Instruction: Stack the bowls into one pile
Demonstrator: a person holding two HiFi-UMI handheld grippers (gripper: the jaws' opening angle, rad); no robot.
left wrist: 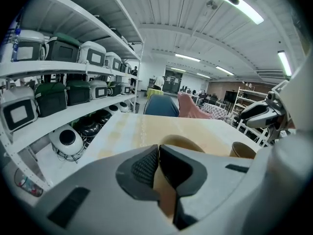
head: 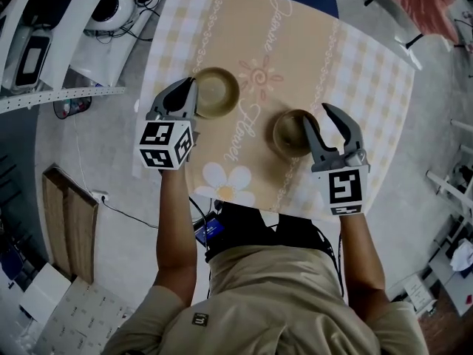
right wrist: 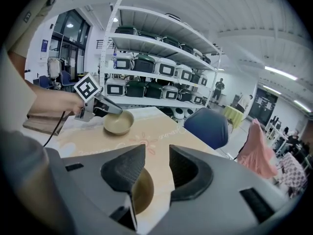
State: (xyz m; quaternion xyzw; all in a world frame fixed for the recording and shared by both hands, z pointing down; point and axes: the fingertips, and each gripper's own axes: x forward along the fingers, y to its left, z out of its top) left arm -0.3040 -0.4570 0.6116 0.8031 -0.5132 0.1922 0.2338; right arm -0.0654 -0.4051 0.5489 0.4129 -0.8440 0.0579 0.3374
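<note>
Two tan bowls stand on the patterned tablecloth. My left gripper (head: 190, 95) is shut on the near-left rim of the left bowl (head: 218, 92). The left gripper view shows that thin rim pinched between the pads of my left gripper (left wrist: 159, 153), with the left bowl (left wrist: 183, 143) beyond them. My right gripper (head: 327, 124) is open at the right bowl (head: 293, 132), one finger over its right rim and the other outside it. In the right gripper view the right bowl (right wrist: 141, 190) lies under the left jaw of my right gripper (right wrist: 156, 163). Farther off are the left bowl (right wrist: 119, 123) and left gripper (right wrist: 111, 111).
The table (head: 355, 72) ends close behind both grippers, towards the person. Shelves of white and dark appliances (left wrist: 63, 53) line the left side. A blue chair (right wrist: 206, 127) and pink cloth (right wrist: 257, 151) stand beyond the far edge. A wooden board (head: 70, 220) lies on the floor.
</note>
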